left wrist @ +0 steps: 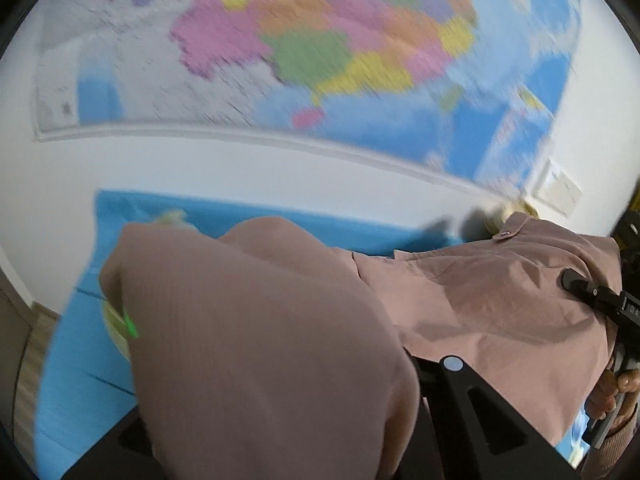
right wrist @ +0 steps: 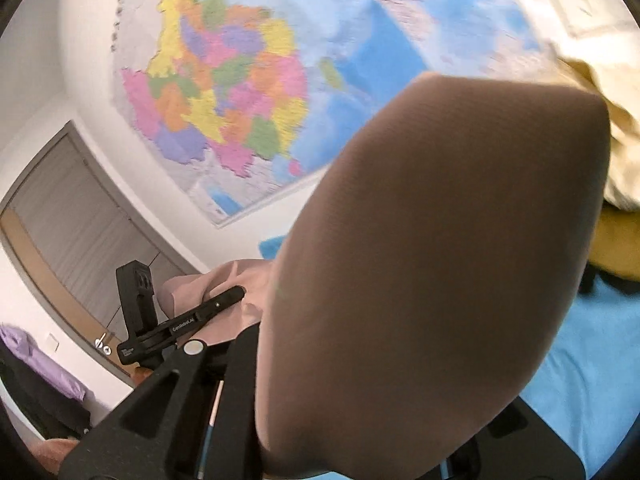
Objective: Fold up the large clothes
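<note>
I have the one pink garment [left wrist: 480, 300] lifted above the blue table cover [left wrist: 72, 360], hanging between my two grippers. The left gripper [right wrist: 236, 294] is clamped on one edge; the right gripper [left wrist: 570, 278] on the other. I judge this the lift-and-spread step; next calls for pulling it taut and laying it flat. Count: one garment in hand, one yellow cloth pile [right wrist: 616, 152], one wall map [left wrist: 320, 40].

White lettering on the left gripper [right wrist: 182, 326] reads roughly "GenRobot.AI"; a smaller label behind it is illegible. The wall map [right wrist: 224, 92] carries only blurred print.
</note>
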Demonstrator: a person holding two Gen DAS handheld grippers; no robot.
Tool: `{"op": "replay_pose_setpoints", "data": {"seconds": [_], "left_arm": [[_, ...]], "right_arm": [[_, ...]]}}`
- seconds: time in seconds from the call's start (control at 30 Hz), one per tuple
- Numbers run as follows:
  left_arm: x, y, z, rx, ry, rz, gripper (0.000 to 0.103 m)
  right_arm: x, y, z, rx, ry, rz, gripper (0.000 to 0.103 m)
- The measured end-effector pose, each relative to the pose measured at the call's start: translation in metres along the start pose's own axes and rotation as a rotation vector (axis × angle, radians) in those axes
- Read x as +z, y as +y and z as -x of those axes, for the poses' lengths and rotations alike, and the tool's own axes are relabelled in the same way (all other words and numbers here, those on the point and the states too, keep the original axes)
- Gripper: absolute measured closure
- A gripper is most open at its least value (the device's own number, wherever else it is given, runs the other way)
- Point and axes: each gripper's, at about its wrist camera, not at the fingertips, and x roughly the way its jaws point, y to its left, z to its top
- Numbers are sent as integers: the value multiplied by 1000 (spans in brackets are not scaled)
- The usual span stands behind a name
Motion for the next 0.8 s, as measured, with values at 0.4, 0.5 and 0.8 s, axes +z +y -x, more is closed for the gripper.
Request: {"op": "replay_pose_setpoints", "data": {"seconds": [0.4,0.5,0.8], "left_arm": [[78,106,-1,271,-80,43,93],[87,129,-12,339,-81,42,93],[99,204,-38,468,-105,77,93]], "right_arm": [[41,56,-144,117,36,80,90],[41,67,-173,126,61,91,90],[13,114,-255,106,73,290,90]]}}
